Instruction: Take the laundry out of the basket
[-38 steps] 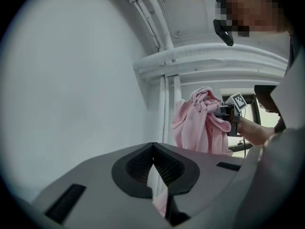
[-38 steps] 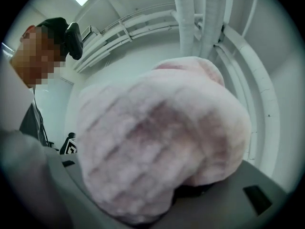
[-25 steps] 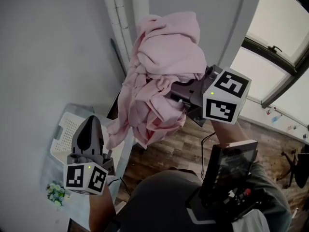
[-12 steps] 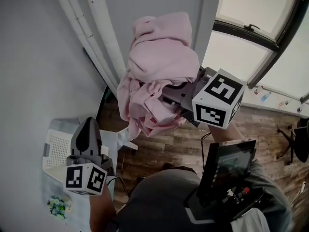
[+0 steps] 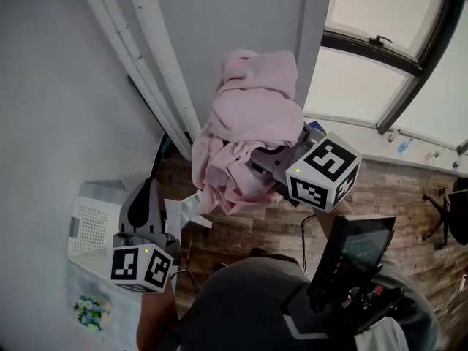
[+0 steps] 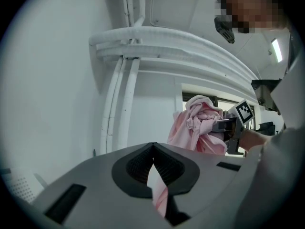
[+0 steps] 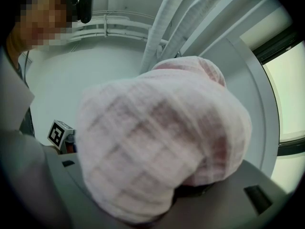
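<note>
**Sup:** Status, left to right pls.

**Op:** Lower left of frame: the basket [image 5: 89, 229], white, well below & left of the load. I can't see inside it from here, so can't say if more's left. Just right of it is my left gripper [image 5: 149, 190]. Its jaws are together bar a thin slit, and nothing hangs from it in head view.

**Sup:** And the laundry?

**Op:** The pink laundry [image 5: 252, 115] is mid-frame, up in the air in front of the white pipes [image 5: 150, 64]. My right gripper [image 5: 270, 159] is clamped on it. Its own cam is filled w/ pink cloth bulging over the jaws.

**Sup:** What changed in the last sec?

**Op:** A sec ago the bundle's tail hung close by the basket's corner. Now it's swung right, toward the window [image 5: 380, 72] at upper right, & hangs over the wood floor [image 5: 248, 229]. The left gripper trailed along a bit and stayed closed.

**Sup:** Meaning?

**Op:** I'd say this load's out & clear of the basket. Next I need a drop spot, and there's none in view yet. Risk: loose folds slipping from the grip.
</note>
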### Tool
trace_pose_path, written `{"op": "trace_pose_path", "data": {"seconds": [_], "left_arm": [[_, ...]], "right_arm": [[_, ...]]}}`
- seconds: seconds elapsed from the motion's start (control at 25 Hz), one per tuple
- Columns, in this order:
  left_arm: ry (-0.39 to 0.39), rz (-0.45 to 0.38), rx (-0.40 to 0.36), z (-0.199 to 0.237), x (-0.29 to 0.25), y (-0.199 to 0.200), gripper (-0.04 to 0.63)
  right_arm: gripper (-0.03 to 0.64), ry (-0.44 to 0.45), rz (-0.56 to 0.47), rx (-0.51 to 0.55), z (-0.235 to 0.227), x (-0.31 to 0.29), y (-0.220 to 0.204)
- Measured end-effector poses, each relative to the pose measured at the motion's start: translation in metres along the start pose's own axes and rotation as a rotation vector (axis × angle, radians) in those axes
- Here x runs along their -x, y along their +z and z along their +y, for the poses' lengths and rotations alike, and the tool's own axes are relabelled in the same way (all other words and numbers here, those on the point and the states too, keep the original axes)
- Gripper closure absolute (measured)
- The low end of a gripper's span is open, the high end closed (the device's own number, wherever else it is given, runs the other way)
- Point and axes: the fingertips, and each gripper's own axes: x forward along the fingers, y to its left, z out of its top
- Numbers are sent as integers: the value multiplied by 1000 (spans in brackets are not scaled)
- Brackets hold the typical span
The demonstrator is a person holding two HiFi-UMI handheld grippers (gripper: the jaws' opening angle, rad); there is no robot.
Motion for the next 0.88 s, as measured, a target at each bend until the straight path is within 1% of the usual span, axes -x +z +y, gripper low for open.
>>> {"op": "trace_pose_path", "data": {"seconds": [0.32,0.64,0.88], "left_arm": [[13,13,-1,-1,9,-8,588],[42,21,-7,5,16,-5,588],[47,15,6,7,17,-5,588]], "right_arm": [[332,-17,31,-6,2,-1,-23],[331,-11,29,-15,5,-5,-25],[331,-4,35,-13,8,-7,-25]]}}
